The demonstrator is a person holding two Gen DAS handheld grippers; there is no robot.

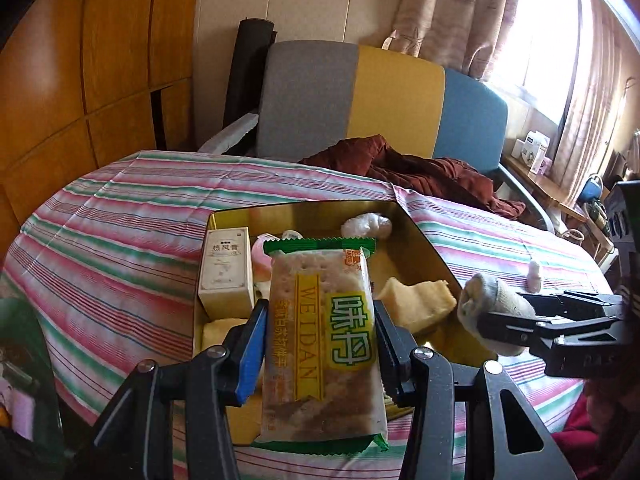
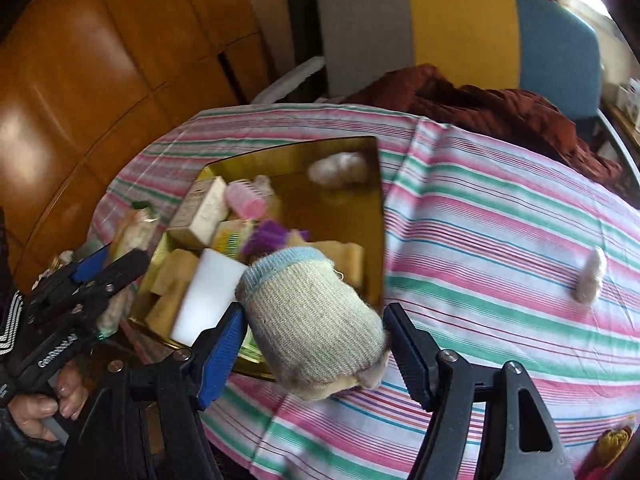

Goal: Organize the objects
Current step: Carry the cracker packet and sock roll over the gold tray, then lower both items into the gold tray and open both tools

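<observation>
My left gripper (image 1: 318, 332) is shut on a green and yellow cracker packet (image 1: 320, 340), held above the near edge of the gold tin box (image 1: 424, 236). My right gripper (image 2: 316, 344) is shut on a rolled grey sock with a blue cuff (image 2: 312, 320), held over the box's near right corner (image 2: 376, 280). The same sock (image 1: 496, 304) shows at the right in the left wrist view. The box holds a white carton (image 1: 226, 268), a pink roller (image 2: 246, 200), a purple roller (image 2: 266, 236), yellow sponges (image 1: 416, 300), a white block (image 2: 208, 296) and a white wad (image 2: 338, 168).
The box sits on a round table with a striped cloth (image 2: 480, 220). A small white wad (image 2: 590, 276) lies on the cloth at the right. A grey, yellow and blue chair (image 1: 380, 100) with a dark red garment (image 1: 420, 172) stands behind the table. Wooden cabinets (image 1: 80, 80) are on the left.
</observation>
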